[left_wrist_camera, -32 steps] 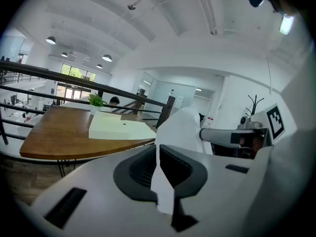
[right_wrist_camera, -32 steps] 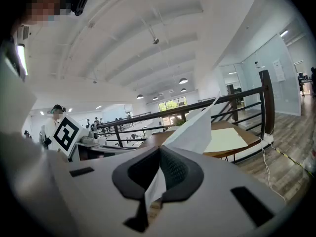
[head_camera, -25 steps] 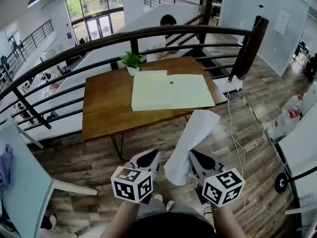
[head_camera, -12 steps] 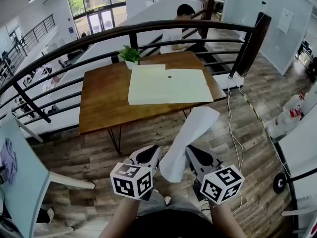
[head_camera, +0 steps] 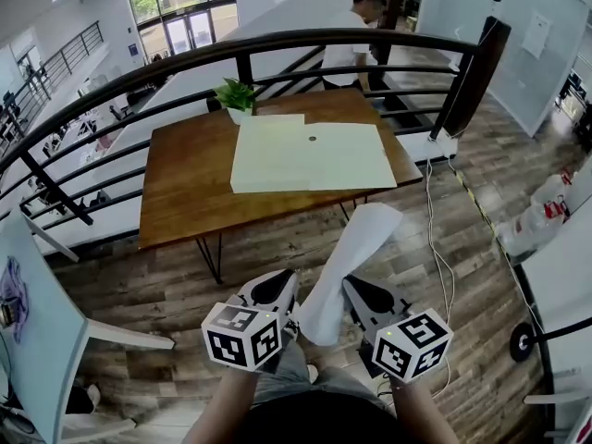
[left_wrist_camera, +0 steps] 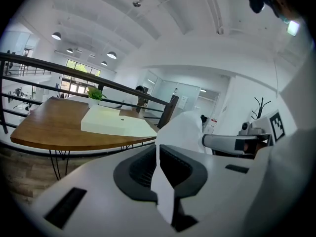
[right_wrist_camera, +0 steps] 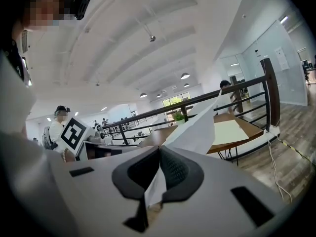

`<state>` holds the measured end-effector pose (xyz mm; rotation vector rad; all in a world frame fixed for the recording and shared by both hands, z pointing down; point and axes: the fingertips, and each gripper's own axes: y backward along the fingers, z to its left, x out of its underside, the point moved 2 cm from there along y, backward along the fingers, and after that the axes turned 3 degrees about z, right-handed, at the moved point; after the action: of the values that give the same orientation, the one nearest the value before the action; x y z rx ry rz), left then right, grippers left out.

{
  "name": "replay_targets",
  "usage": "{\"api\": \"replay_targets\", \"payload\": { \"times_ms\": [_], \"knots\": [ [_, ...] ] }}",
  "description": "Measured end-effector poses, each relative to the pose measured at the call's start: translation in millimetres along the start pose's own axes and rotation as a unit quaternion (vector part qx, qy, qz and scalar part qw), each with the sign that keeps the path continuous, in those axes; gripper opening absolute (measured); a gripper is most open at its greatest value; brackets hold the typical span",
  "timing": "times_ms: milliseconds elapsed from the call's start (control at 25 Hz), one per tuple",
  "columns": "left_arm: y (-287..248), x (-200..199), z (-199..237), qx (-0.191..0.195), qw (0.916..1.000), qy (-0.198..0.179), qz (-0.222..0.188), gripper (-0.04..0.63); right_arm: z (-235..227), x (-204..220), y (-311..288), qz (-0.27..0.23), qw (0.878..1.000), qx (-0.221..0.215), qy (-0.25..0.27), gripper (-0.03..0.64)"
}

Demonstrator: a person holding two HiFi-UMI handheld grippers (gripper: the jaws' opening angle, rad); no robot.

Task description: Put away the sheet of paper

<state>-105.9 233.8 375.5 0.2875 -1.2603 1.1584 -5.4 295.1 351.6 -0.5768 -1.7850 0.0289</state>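
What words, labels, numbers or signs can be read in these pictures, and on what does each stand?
None can be read.
The left marker cube and the right marker cube: black square patterns, no letters.
The wall notice: too small.
Red print on the white bag: blurred.
The sheet of paper: no print shows.

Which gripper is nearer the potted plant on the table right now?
Left. The left gripper sits almost straight below the potted plant in the head view; the right gripper is farther off to the right.
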Motion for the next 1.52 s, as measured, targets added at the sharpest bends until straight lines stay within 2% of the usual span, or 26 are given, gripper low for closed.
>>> {"api": "replay_targets", "payload": {
  "times_ms": [320,800,1040,1280,1520],
  "knots": [
    [-53.8,-36.8,34.4,0.007,0.9999,-0.006,0.007,0.032,-48.4,-32.1,-46.6,-0.002,1.0,0.009,0.005,0.028],
    [-142.7,-130.8,113.4,0.028,0.9993,-0.022,0.01,0.032,-137.3,-127.6,-136.8,-0.04,0.997,0.065,0.012,0.028],
    [-176.1,-165.5,153.8,0.042,0.9986,-0.029,0.013,0.032,-166.6,-157.8,-176.7,-0.048,0.994,0.094,0.011,0.028],
    [-202.7,-180.0,183.1,0.054,0.9978,-0.027,0.026,0.032,-189.6,-180.4,-203.2,-0.062,0.992,0.112,0.001,0.028],
    [-212.5,-182.0,197.7,0.052,0.9981,-0.012,0.03,0.032,-203.5,-192.9,-216.7,-0.052,0.992,0.117,0.016,0.028]
  ]
}}
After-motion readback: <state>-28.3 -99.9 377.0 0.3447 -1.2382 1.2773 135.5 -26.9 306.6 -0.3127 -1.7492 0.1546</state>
